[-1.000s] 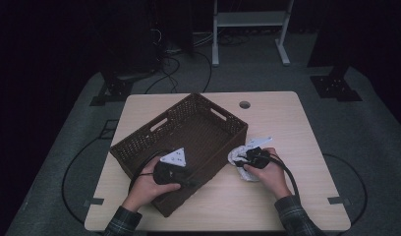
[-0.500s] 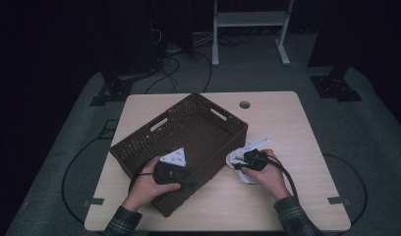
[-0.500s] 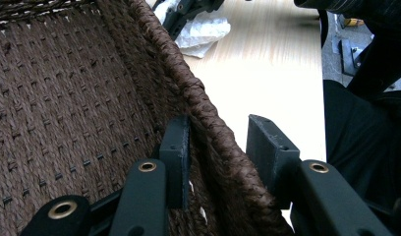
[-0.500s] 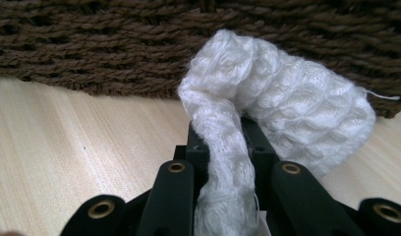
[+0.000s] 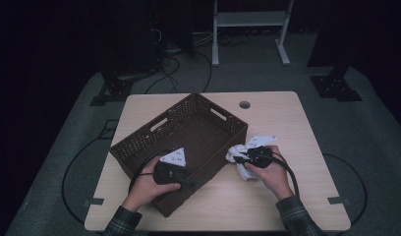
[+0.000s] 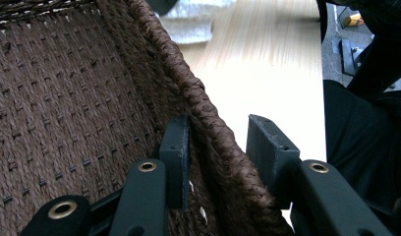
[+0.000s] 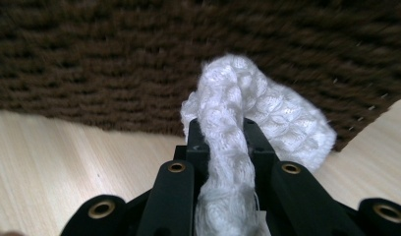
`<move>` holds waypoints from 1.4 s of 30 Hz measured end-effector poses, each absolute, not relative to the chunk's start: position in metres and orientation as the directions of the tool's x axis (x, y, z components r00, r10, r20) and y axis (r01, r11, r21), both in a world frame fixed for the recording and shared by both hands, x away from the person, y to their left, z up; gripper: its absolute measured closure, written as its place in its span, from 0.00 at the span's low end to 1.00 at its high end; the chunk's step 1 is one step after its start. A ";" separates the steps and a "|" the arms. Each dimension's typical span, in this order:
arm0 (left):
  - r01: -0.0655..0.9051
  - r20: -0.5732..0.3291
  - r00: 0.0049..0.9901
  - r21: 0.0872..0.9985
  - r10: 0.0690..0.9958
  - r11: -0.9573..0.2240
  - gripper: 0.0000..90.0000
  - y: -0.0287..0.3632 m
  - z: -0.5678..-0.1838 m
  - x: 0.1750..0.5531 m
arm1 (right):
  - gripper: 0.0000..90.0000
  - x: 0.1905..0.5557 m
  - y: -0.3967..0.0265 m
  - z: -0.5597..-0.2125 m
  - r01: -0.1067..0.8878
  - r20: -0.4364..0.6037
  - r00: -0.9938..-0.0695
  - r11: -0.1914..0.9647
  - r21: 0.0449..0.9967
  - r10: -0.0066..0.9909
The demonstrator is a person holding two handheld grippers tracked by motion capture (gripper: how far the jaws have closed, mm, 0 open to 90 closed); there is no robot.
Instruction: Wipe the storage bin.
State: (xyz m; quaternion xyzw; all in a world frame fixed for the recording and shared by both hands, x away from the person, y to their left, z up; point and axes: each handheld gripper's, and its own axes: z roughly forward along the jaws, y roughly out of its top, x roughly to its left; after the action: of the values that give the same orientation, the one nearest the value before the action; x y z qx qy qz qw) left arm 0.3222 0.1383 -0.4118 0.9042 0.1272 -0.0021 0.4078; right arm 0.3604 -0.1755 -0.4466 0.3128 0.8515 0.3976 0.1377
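The right gripper (image 7: 222,140) has its jaws pinched on a bunched white knitted cloth (image 7: 252,113), soft and bobbly, held just off the pale wood-grain worktop (image 5: 282,115) beside the basket's right-hand wall. To do this well, lift the cloth clear over the rim before moving it in, so its trailing folds do not snag. The left gripper (image 6: 215,147) steadies the dark brown woven basket (image 5: 188,132), its jaws astride the thick braided rim; the inner pad touches the wall, though whether the outer one presses is hard to tell.
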 end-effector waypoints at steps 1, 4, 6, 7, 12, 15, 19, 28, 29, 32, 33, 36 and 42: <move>0.232 -0.108 0.968 0.737 0.228 -0.635 0.68 0.138 -0.412 0.322 | 0.86 0.360 -0.177 -0.445 0.419 0.017 -0.766 0.479 0.771 0.643; 0.230 -0.106 0.968 0.736 0.228 -0.636 0.68 0.138 -0.412 0.322 | 0.86 0.358 -0.179 -0.438 0.410 0.026 -0.765 0.455 0.791 0.644; 0.230 -0.105 0.968 0.737 0.228 -0.636 0.68 0.138 -0.412 0.322 | 0.86 0.357 -0.181 -0.434 0.403 0.031 -0.765 0.440 0.802 0.643; 0.230 -0.105 0.968 0.736 0.228 -0.637 0.68 0.138 -0.412 0.322 | 0.86 0.356 -0.181 -0.431 0.395 0.031 -0.765 0.432 0.811 0.643; 0.231 -0.106 0.968 0.736 0.228 -0.637 0.68 0.138 -0.412 0.322 | 0.86 0.352 -0.181 -0.421 0.367 0.011 -0.769 0.426 0.827 0.640; 0.231 -0.107 0.968 0.736 0.228 -0.636 0.68 0.138 -0.412 0.322 | 0.86 0.349 -0.182 -0.416 0.352 0.004 -0.769 0.418 0.837 0.639; 0.231 -0.106 0.968 0.737 0.228 -0.636 0.68 0.138 -0.412 0.322 | 0.86 0.347 -0.181 -0.414 0.348 0.007 -0.773 0.415 0.841 0.634; 0.231 -0.107 0.968 0.736 0.228 -0.636 0.68 0.138 -0.412 0.322 | 0.86 0.347 -0.175 -0.416 0.338 0.002 -0.793 0.437 0.833 0.609; 0.231 -0.106 0.968 0.736 0.228 -0.636 0.68 0.138 -0.412 0.322 | 0.86 0.348 -0.173 -0.417 0.344 0.007 -0.794 0.440 0.830 0.607; 0.229 -0.104 0.968 0.736 0.228 -0.637 0.68 0.138 -0.412 0.322 | 0.86 0.349 -0.168 -0.423 0.350 0.009 -0.800 0.454 0.819 0.600; 0.230 -0.104 0.968 0.736 0.229 -0.636 0.68 0.138 -0.412 0.322 | 0.86 0.350 -0.167 -0.426 0.357 0.011 -0.800 0.461 0.813 0.600; 0.230 -0.105 0.968 0.736 0.228 -0.636 0.68 0.138 -0.412 0.322 | 0.86 0.352 -0.165 -0.432 0.367 0.018 -0.803 0.471 0.802 0.596; 0.230 -0.105 0.968 0.736 0.228 -0.637 0.68 0.138 -0.412 0.322 | 0.86 0.357 -0.163 -0.443 0.402 0.038 -0.802 0.491 0.773 0.597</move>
State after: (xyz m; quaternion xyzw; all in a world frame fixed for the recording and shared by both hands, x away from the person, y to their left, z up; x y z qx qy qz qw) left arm 0.3220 0.1381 -0.4118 0.9046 0.1266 -0.0009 0.4070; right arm 0.3569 -0.1627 -0.4432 0.2919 0.8551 0.4117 0.1186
